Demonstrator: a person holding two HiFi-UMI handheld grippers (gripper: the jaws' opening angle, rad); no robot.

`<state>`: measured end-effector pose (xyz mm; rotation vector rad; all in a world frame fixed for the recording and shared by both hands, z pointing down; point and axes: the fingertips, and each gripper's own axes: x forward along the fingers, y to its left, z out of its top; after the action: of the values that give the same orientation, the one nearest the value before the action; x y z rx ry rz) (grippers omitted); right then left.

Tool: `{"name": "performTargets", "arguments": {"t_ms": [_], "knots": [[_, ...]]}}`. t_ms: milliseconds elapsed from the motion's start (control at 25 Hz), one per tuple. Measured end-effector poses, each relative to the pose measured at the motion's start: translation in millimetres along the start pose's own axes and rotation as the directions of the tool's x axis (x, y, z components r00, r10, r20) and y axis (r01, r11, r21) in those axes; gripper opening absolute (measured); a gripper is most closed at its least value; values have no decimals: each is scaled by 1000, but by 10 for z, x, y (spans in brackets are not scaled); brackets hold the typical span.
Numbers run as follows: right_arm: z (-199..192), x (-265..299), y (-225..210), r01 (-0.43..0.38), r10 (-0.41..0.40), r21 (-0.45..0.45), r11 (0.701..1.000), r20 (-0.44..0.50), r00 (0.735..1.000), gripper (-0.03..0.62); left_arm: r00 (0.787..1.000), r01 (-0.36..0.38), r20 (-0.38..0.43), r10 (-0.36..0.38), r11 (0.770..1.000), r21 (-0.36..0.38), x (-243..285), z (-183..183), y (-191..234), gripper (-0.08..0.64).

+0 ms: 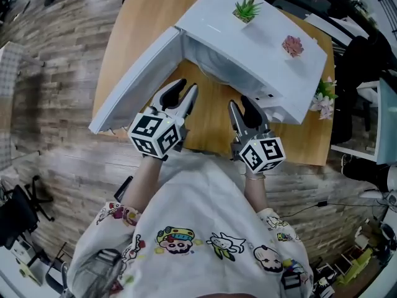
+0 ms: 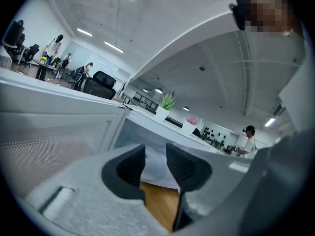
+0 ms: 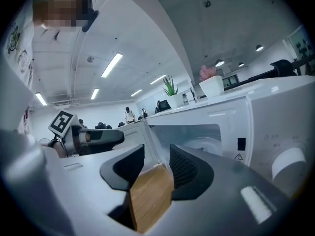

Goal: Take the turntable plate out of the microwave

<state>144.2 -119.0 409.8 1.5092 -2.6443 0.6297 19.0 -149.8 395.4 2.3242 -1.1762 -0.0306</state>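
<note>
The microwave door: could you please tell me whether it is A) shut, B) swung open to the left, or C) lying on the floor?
B: in the head view the door stands swung out to the left of the microwave, leaving its inside exposed.

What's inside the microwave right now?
A pale round plate lies on the floor of the open microwave. The head view shows none of it: the microwave's top covers the inside.
</note>
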Motion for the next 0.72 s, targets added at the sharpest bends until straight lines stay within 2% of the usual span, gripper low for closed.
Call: {"name": "performTargets", "arguments": {"t_ms": [160, 440, 720], "knots": [[11, 64, -13, 5, -5, 15, 1000, -5, 1000, 153, 1000, 20, -22, -21, 999, -29, 95, -24, 39, 127], [-83, 132, -116, 36, -35, 60, 998, -25, 999, 149, 996, 58, -60, -66, 991, -123, 209, -140, 97, 127], [-242, 198, -159, 53, -49, 77, 996, -59, 997, 146, 994, 53, -79, -71, 974, -220, 309, -318, 218, 127]]}}
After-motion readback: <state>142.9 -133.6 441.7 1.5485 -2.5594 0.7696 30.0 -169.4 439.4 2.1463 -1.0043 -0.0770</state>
